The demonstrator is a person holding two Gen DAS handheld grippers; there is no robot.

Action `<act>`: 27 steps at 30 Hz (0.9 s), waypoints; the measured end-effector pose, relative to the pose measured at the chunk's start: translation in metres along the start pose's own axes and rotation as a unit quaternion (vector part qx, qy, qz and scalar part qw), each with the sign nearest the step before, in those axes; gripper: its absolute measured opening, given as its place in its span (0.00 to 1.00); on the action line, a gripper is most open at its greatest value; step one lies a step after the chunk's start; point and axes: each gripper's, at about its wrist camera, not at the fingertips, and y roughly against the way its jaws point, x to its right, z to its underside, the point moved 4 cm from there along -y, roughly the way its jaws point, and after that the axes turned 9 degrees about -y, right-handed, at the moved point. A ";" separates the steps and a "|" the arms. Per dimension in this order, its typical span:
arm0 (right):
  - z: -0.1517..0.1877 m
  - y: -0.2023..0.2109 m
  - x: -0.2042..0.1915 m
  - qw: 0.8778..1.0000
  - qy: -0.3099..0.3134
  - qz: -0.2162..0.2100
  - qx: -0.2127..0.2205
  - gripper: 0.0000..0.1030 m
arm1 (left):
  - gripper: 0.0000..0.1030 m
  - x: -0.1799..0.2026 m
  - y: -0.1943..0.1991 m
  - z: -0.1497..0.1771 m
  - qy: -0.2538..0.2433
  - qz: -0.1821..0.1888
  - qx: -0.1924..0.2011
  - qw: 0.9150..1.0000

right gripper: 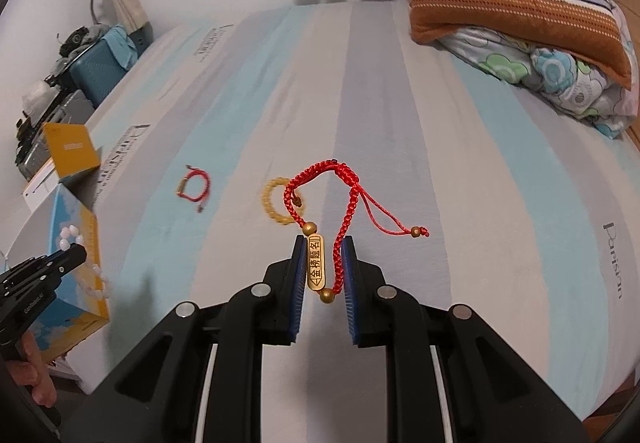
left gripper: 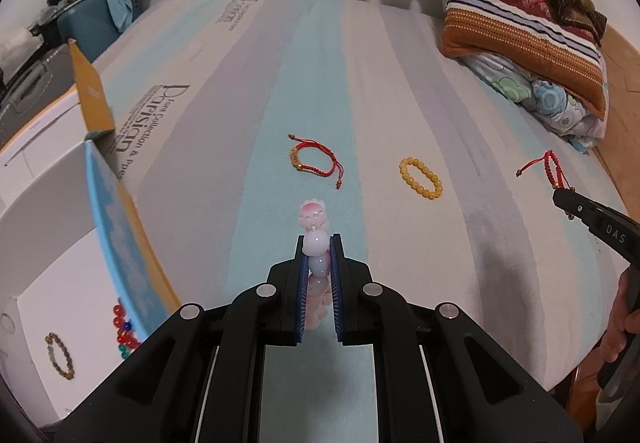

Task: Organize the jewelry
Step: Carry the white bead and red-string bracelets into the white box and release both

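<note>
Fingers of the left gripper (left gripper: 318,243) pinched a pale pink bead bracelet (left gripper: 314,239); the right gripper (right gripper: 323,243) pinched a red braided cord bracelet (right gripper: 340,199). Two bracelets apparently sat boxed, while a yellow bead bracelet (left gripper: 421,177) and a second red cord bracelet (left gripper: 316,160) remained on the striped mattress (left gripper: 440,115).

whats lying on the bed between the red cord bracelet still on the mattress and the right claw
The yellow bead bracelet lies there, between the red cord bracelet and the right claw. The left wrist view shows it best.
</note>
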 end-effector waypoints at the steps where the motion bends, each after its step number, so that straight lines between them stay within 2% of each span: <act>1: 0.000 0.003 -0.004 1.000 0.002 -0.002 0.001 0.16 | 0.09 -0.001 0.003 0.000 0.001 0.000 0.002 1.000; 14: 0.003 0.042 -0.067 0.999 0.037 -0.027 0.021 0.16 | 0.09 -0.030 0.054 0.011 0.018 -0.011 0.026 0.999; 27: 0.017 0.058 -0.146 0.995 0.082 -0.057 0.029 0.16 | 0.09 -0.085 0.097 0.030 0.046 -0.043 0.043 0.997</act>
